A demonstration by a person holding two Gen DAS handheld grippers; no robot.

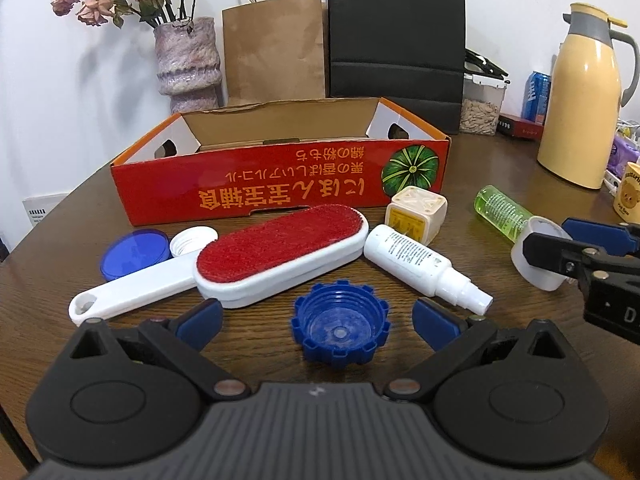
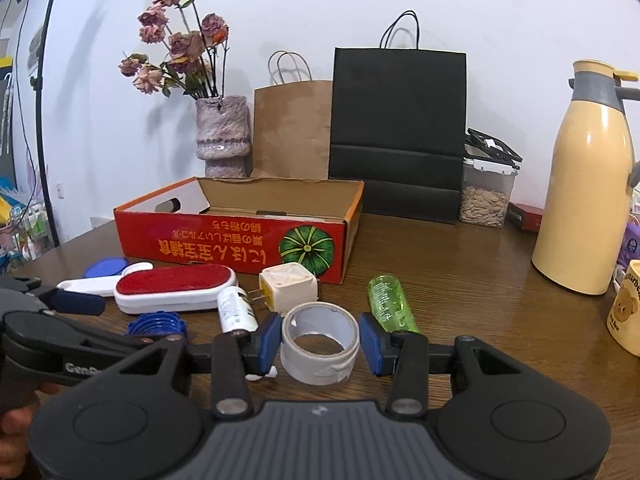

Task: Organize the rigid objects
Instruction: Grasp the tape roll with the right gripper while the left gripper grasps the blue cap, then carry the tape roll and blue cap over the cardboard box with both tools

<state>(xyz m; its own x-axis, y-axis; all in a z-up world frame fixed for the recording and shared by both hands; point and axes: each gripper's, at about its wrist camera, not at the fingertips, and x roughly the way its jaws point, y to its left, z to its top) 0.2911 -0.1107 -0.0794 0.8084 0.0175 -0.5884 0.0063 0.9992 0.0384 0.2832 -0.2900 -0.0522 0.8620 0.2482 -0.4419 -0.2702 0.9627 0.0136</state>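
Tape roll (image 2: 319,342) hollow only from right wrist

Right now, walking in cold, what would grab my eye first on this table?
Probably the long red cardboard box with a green pumpkin printed on it, lying open at the middle of the wooden table. In front of it lies a red-faced lint brush with a white handle. Nearest, the right claw brackets a roll of white tape, while the left claw stands open around a blue toothed cap.
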